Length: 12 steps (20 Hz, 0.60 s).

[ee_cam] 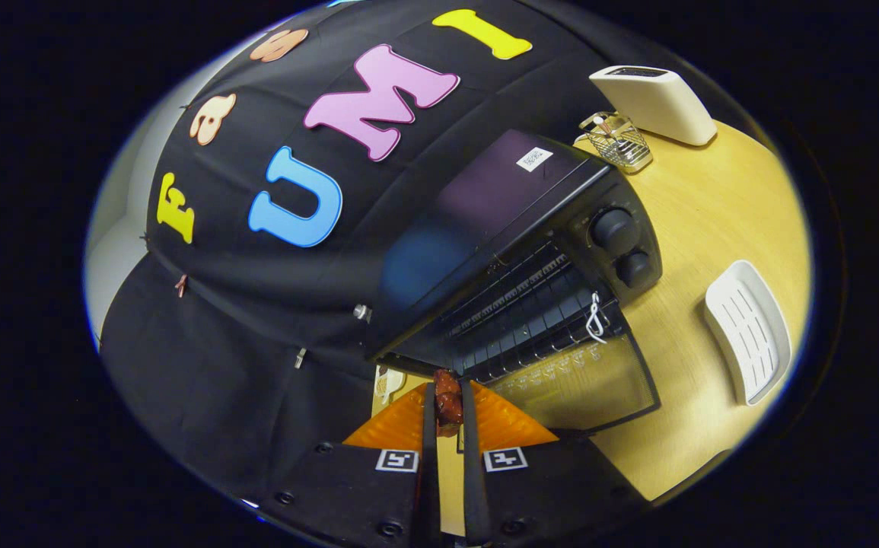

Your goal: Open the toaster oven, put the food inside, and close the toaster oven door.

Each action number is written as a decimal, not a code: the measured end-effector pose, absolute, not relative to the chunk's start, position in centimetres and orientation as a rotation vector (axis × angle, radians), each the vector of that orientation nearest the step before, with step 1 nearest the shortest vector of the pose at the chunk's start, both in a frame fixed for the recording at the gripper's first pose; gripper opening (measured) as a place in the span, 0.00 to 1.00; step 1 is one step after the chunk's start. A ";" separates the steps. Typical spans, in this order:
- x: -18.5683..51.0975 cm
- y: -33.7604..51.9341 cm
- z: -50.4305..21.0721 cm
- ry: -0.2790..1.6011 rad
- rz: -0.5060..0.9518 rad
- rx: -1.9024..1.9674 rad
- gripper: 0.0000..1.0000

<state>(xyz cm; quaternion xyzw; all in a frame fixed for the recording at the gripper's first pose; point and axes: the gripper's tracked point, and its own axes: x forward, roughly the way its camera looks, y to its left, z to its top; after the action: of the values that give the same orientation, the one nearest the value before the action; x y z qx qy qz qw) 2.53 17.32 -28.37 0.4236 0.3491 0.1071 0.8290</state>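
**Toaster oven open, food held at the gripper tips**

The pale wooden table point(721, 205) carries every item noted here and runs up to the black cloth booth wall point(256, 320).

The black boxy toaster oven point(500, 228) stands on the table against the wall. Its glass door point(584, 380) is folded fully down and lies flat in front of the cavity. The wire rack point(523, 312) inside is exposed. Two round black knobs point(613, 227) sit one beside the other on the control panel beside the cavity, and a white label is stuck to the top panel.

A white slot toaster point(656, 103) stands beyond the oven, with a small wire basket point(618, 143) just beside it. A white slotted plastic tray point(747, 331) lies on the table, well apart from the door.

The gripper point(448, 407) is nearly closed, both fingers pressing on a small reddish-brown piece of food point(447, 399). The food is clamped between the fingertips, just short of the corner of the lowered door and outside the cavity.
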 end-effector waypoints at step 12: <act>10.5 18.4 -33.5 0.626 0.099 1.034 0.16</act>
<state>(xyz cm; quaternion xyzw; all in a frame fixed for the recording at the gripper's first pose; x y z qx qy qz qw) 10.50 18.40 -33.46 0.4859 0.2943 0.0467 0.8216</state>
